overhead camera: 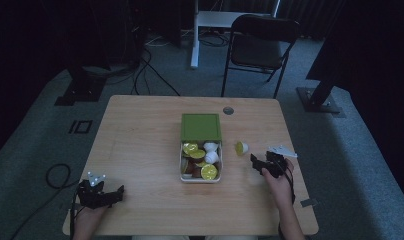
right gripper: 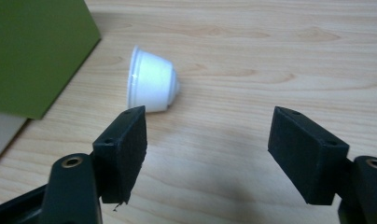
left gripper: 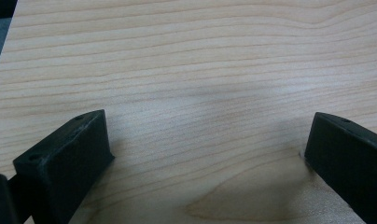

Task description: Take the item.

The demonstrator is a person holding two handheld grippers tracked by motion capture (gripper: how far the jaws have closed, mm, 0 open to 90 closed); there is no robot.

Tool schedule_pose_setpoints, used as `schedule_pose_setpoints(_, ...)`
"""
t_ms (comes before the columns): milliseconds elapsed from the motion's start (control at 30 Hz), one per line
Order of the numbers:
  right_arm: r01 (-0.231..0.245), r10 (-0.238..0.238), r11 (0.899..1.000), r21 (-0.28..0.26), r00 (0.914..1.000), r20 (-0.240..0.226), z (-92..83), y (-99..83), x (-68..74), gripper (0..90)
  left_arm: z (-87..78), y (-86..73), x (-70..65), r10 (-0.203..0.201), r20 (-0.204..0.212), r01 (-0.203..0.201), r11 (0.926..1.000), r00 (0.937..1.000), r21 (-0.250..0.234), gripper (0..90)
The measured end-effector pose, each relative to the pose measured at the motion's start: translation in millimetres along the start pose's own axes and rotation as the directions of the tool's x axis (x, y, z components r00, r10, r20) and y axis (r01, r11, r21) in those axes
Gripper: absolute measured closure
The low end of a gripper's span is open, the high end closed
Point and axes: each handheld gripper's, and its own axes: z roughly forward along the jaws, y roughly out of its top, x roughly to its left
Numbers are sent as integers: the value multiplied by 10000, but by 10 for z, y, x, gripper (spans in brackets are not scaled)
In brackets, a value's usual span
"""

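Right gripper view: a white capsule lies on its side on the bench, just beside the green lid and just ahead of the right tongs, which are spread and hold nothing. It is probably light, thin-walled, smooth and apt to roll; a gentle pinch across the tapered body near the rim seems safest. Its foil face is turned away. In the high view the open box holds more capsules, their number unclear in the dim light. The left tongs are spread over bare wood.
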Motion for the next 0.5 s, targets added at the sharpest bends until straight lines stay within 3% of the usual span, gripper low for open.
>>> schedule_pose_setpoints(133,-9,8,9999,104,10000,80,-29,-48,-36,197,0,0,0,-3,0,3,10000,10000,-3,3)
schedule_pose_setpoints(200,37,-40,9999,125,9996,274,-51,-65,-46,189,1,0,0,-7,-2,7,10000,10000,-15,3)
schedule_pose_setpoints(500,68,-78,9987,505,9998,193,-144,-187,-107,141,1,0,-1,-9,-3,9,10000,10000,-15,3)
